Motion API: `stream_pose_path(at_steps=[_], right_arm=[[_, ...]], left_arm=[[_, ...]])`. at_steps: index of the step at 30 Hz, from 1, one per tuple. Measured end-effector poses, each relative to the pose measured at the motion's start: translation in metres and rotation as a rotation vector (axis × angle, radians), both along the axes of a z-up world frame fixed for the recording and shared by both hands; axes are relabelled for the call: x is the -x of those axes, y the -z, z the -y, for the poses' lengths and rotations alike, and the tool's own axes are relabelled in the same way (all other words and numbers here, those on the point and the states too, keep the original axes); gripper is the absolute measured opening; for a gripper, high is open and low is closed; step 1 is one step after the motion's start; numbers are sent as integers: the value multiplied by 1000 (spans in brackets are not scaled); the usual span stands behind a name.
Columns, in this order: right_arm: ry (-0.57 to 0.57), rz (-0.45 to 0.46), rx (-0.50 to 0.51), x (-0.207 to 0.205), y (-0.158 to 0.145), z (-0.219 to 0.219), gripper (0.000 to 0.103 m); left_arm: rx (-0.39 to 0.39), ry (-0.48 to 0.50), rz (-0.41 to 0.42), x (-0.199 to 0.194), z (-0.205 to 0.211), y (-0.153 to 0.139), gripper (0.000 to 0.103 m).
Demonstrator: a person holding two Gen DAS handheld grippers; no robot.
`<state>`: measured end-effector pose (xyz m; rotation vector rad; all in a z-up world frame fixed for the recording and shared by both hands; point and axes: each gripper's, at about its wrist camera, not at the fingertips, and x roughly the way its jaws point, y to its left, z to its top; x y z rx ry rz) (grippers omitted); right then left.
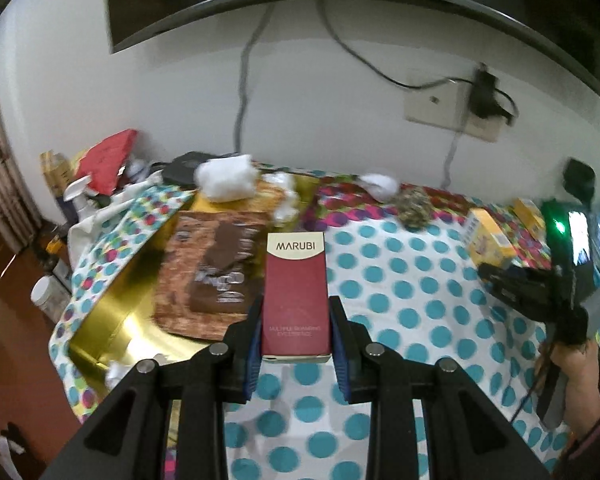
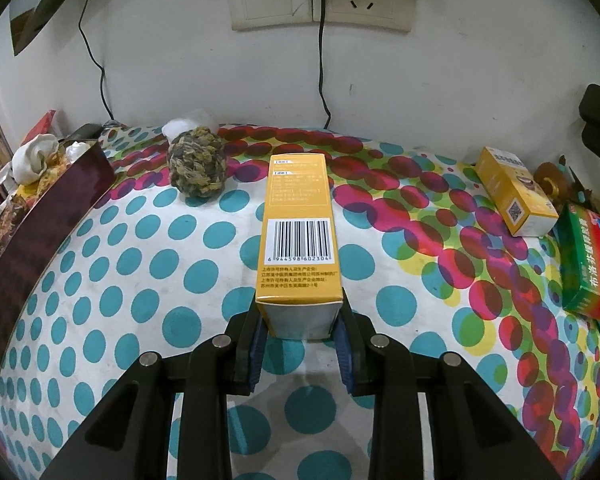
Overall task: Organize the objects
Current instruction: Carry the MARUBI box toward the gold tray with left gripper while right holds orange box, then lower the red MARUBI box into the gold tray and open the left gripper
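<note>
Right wrist: yellow box (image 2: 298,240) gripped, long axis pointing forward.

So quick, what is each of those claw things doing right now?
Left gripper: closed on the tall dark-red Marubi carton.
Right gripper: closed on the long yellow barcoded carton.

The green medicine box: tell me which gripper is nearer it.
Right. The right gripper, holding a yellow box, has the green medicine box just off to its right. The left gripper is further left, beside the gold tray.
</note>
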<state>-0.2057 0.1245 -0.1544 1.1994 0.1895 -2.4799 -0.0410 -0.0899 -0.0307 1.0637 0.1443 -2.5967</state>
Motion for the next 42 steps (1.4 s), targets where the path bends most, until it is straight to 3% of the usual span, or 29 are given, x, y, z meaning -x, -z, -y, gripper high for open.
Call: stream_pose_path(at_steps=[8, 16, 34, 37, 40, 42], right_arm=[[5, -2, -5, 0, -1, 0, 29], [8, -2, -5, 0, -1, -1, 29], [10, -7, -8, -1, 0, -1, 29], [9, -13, -10, -1, -1, 0, 33], [7, -21, -13, -2, -1, 1, 42], [1, -17, -12, -2, -1, 1, 42]], left_arm=[[-50, -141, -16, -20, 66, -14, 30], [-95, -262, 58, -32, 114, 7, 30], [-120, -280, 148, -26, 122, 43, 31], [-93, -299, 158, -27, 120, 43, 42], [-72, -306, 136, -31, 117, 38, 43], [-55, -304, 124, -33, 115, 34, 43]])
